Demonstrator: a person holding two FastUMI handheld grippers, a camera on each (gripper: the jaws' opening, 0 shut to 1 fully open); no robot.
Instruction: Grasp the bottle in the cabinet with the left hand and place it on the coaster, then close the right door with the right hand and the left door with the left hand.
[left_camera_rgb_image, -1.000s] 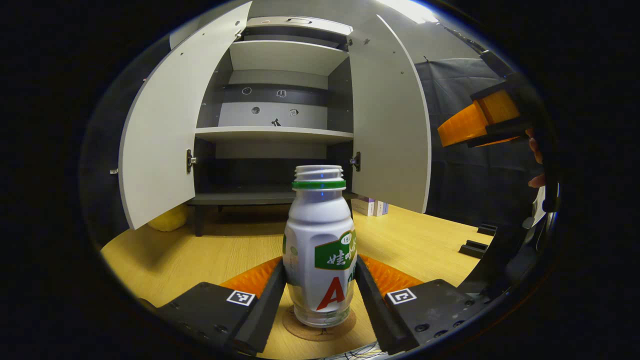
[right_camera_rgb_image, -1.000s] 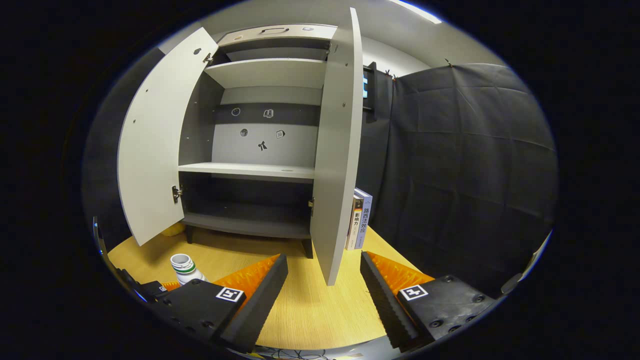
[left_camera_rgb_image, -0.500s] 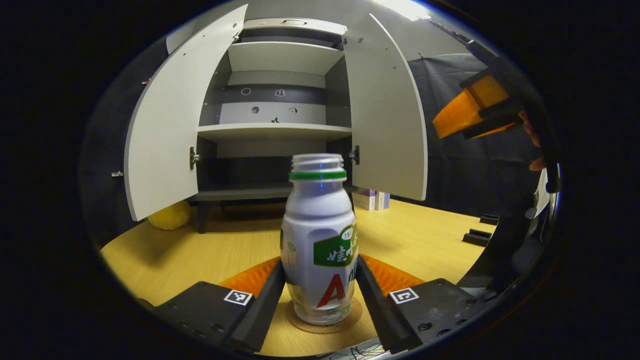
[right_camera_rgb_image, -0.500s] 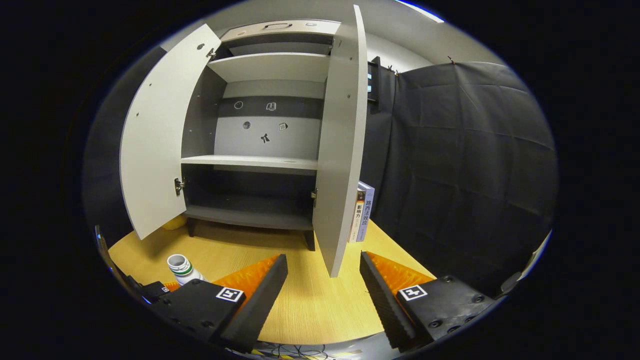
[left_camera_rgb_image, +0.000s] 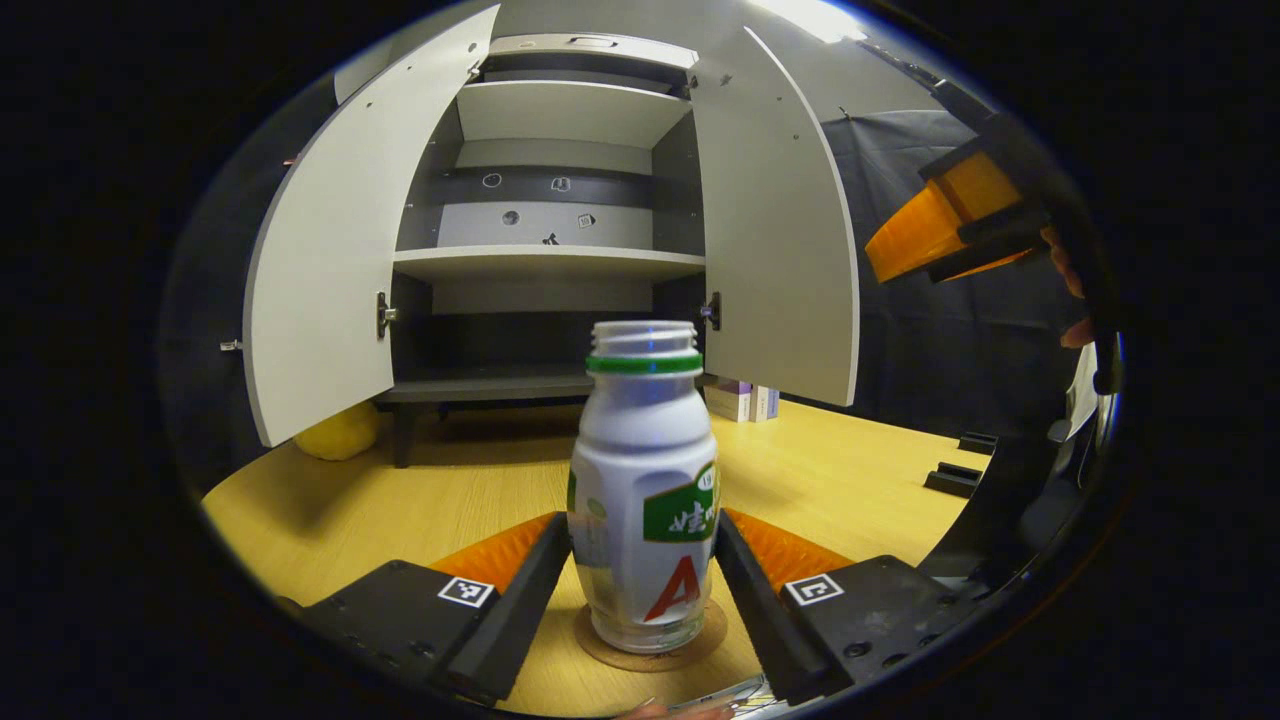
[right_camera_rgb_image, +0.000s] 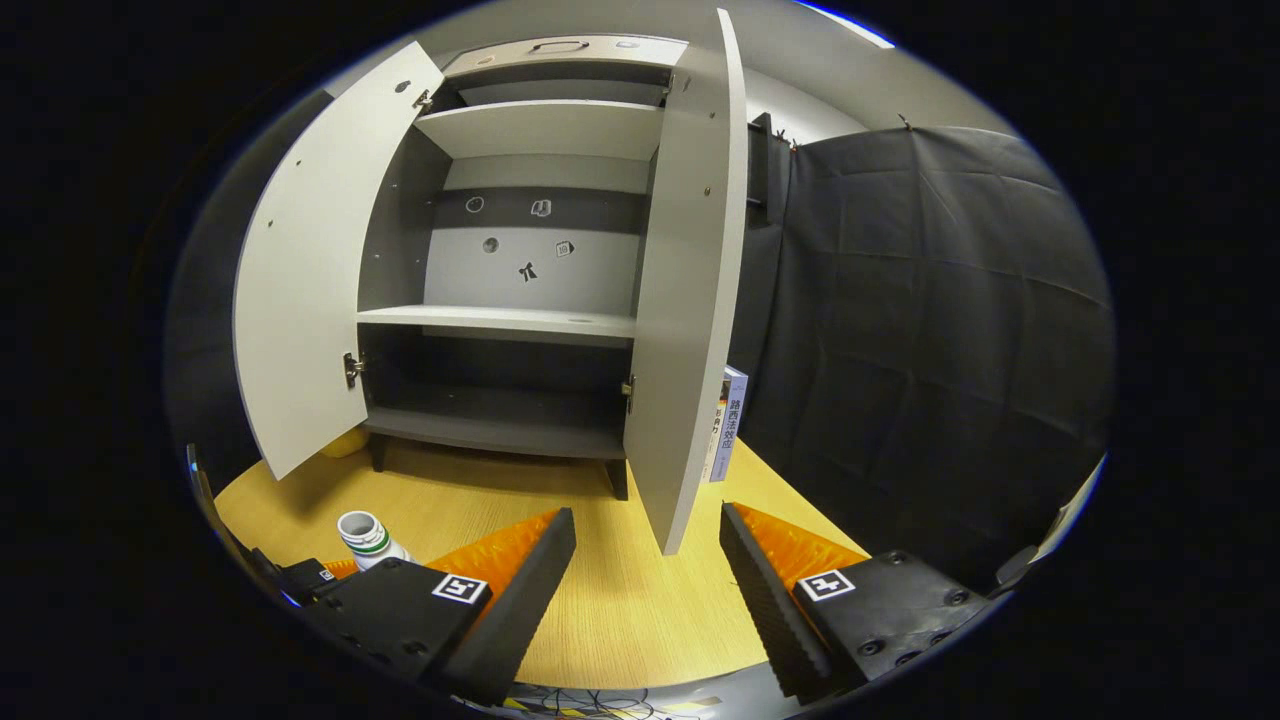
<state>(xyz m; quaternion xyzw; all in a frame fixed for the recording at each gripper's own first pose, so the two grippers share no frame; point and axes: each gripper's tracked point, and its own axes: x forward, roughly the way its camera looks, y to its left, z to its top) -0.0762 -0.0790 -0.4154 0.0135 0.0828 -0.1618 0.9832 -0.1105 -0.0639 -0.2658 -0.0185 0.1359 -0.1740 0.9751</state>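
Books (right_camera_rgb_image: 726, 425); yellow object (left_camera_rgb_image: 338, 434); table (left_camera_rgb_image: 480, 490)

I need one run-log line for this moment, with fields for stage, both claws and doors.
stage: bottle on coaster | left claw: shut on bottle | right claw: open | doors: both open

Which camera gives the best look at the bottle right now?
The left gripper view: the bottle stands upright on the coaster, full height between the left claw's fingers. The right gripper view catches just its open neck and green ring, low at the left.
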